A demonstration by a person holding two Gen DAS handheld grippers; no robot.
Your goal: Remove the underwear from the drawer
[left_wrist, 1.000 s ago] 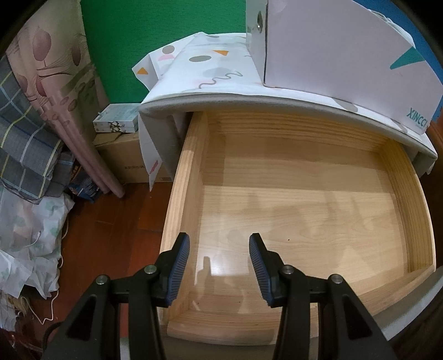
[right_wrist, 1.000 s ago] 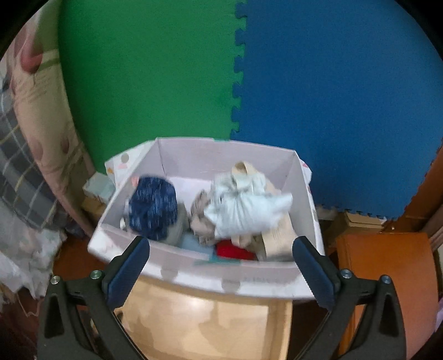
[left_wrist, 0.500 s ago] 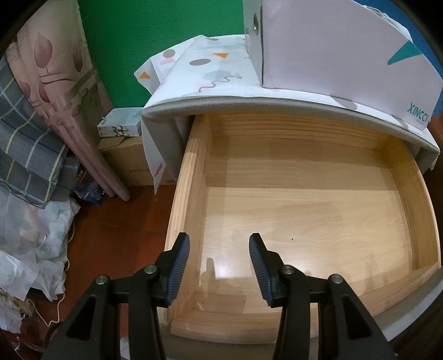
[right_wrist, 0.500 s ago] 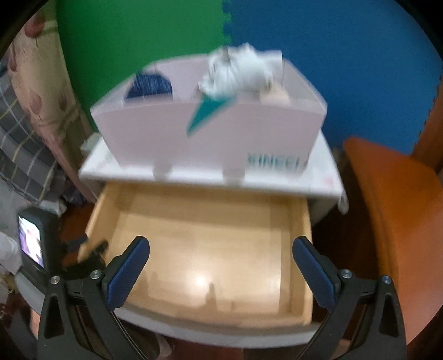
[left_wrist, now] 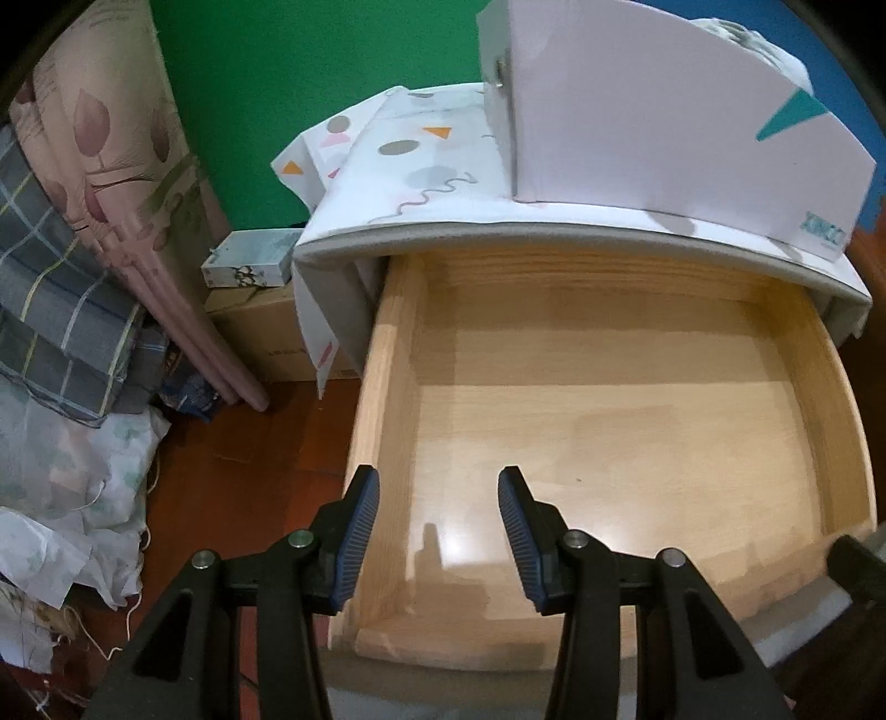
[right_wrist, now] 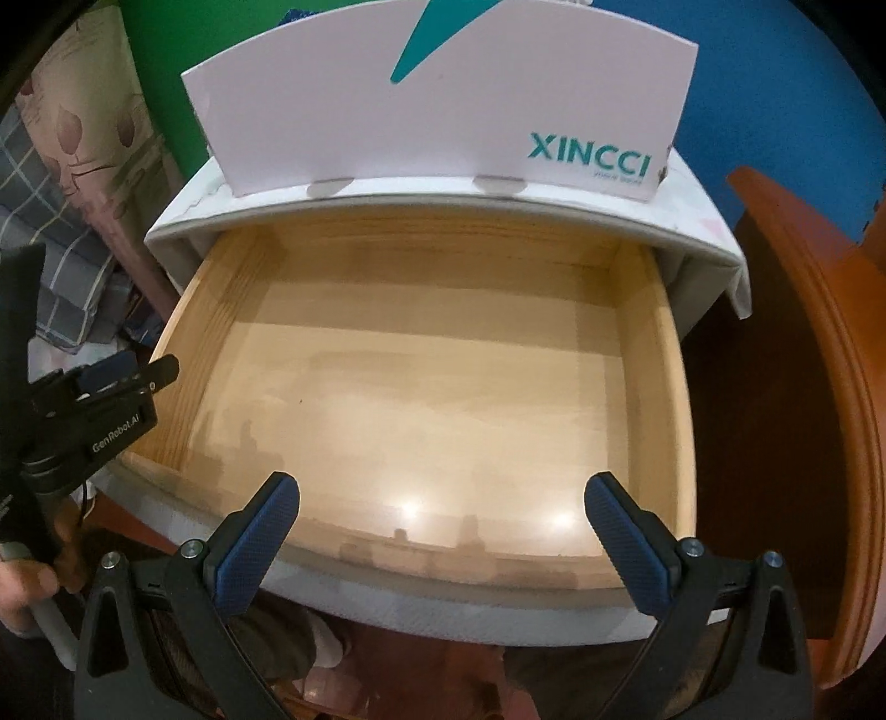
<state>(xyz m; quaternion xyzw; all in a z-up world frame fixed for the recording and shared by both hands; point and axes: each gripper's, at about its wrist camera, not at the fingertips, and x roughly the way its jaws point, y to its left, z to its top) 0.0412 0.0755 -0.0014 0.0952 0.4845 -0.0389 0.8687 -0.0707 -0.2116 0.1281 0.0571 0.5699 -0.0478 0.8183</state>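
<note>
Two grippers are hanging over a pulled-out wooden drawer [right_wrist: 432,387], which is filling the middle of both views. Its pale floor is showing bare, glossy wood with light glare near the lower edge, and its light-grained side walls are running up toward the cabinet top [left_wrist: 443,183], which is wearing a white cloth printed with grey dots, orange triangles and squiggles.

No underwear is showing inside the drawer. Bunched white fabric [left_wrist: 764,41], possibly the underwear, is peeking over the rim of the white box [right_wrist: 443,111] at the upper right of the left wrist view; what it is cannot be told. That box, lettered XINCCI in teal, is sitting on the cabinet top at the upper centre of the right wrist view.

At the bottom of the left wrist view, the left gripper [left_wrist: 438,531] is holding its blue-padded fingers moderately apart over the drawer's left wall, pinching nothing. It is also appearing at the left edge of the right wrist view [right_wrist: 111,387]. The right gripper [right_wrist: 443,526] is spreading its fingers wide above the drawer's front edge, gripping nothing.

Folded plaid and floral bedding [left_wrist: 72,277] is piling up at the left.
</note>
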